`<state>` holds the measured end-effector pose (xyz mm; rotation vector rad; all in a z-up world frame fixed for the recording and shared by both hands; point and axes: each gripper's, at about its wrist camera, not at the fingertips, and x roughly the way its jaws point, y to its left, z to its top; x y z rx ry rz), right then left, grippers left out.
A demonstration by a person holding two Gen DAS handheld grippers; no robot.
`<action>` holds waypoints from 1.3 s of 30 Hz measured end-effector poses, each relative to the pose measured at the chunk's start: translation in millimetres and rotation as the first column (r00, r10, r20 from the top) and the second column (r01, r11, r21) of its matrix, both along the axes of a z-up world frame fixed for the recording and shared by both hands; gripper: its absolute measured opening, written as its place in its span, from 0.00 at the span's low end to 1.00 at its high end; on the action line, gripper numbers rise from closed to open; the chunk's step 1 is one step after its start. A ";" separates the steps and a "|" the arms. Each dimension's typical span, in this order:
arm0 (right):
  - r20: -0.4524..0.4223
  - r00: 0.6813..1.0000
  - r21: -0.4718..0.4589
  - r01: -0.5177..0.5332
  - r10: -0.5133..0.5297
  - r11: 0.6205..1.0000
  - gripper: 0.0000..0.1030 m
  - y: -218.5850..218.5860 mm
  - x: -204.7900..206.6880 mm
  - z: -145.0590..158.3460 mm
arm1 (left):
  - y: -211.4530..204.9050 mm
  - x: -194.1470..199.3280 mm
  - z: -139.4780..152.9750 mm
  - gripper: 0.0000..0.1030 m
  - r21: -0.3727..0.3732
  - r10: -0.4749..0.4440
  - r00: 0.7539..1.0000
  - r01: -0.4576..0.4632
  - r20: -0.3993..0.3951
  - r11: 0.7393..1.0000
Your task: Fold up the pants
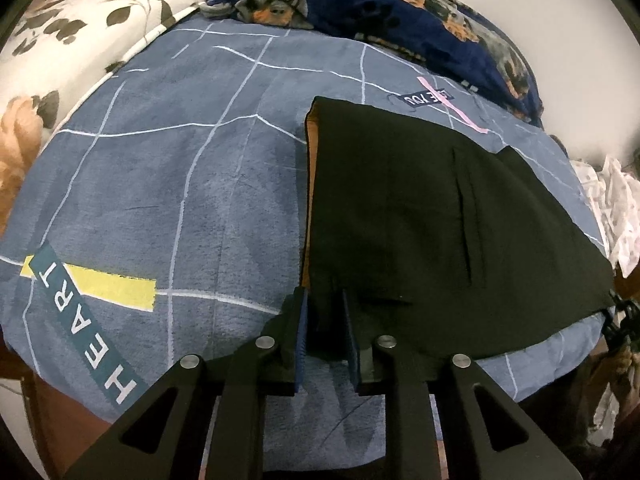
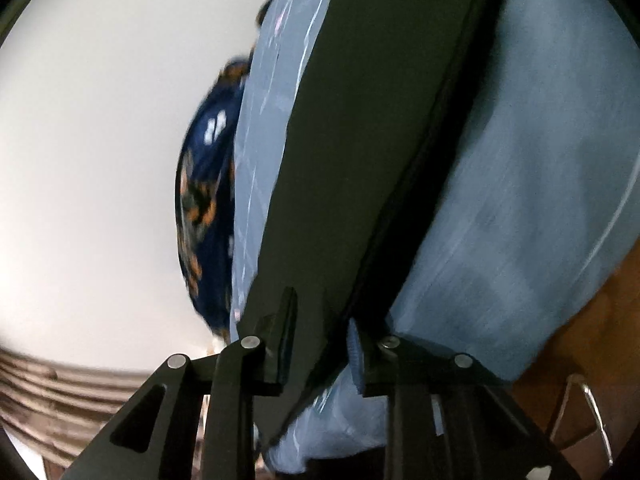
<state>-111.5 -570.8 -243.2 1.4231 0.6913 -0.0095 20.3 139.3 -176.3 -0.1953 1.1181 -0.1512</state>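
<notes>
pants: black, folded flat into a rough rectangle [image 1: 432,216] on the bed's blue grid sheet [image 1: 180,184], toward the near right part of it; tan lining shows along the left edge.
long axis: runs away from me, near edge to far edge, in the left wrist view.
left tool [image 1: 324,332]: at the near-left corner of the pants, fingers a bit apart w/ the hem between them; pads don't look pressed on the cloth, so I read it as loosened, not pinching.
right tool [image 2: 320,344]: view blurred; dark cloth edge runs between my fingers, gap visible, grip looks slack.
nearer hand: left sits right on the corner; right is at the opposite near edge, I judge.
containers: none in view.
next: prob. pull both tools clear w/o dragging the fold.
</notes>
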 end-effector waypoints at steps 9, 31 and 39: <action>-0.032 0.986 -0.105 0.161 -0.165 0.981 0.00 -95.6 -33.2 -0.8 | 4.7 1.8 -1.6 0.34 0.009 0.030 0.999 -0.030 -0.016 0.999; 0.024 0.943 -0.089 0.332 -0.331 0.939 0.35 -166.9 -54.7 3.5 | 0.3 0.4 -0.3 0.38 0.053 0.049 0.999 -0.048 -0.019 0.997; 0.009 0.960 -0.109 0.280 -0.280 0.954 0.30 -168.9 -26.5 2.3 | 0.4 3.4 0.4 0.39 0.062 0.048 0.999 -0.046 -0.026 0.997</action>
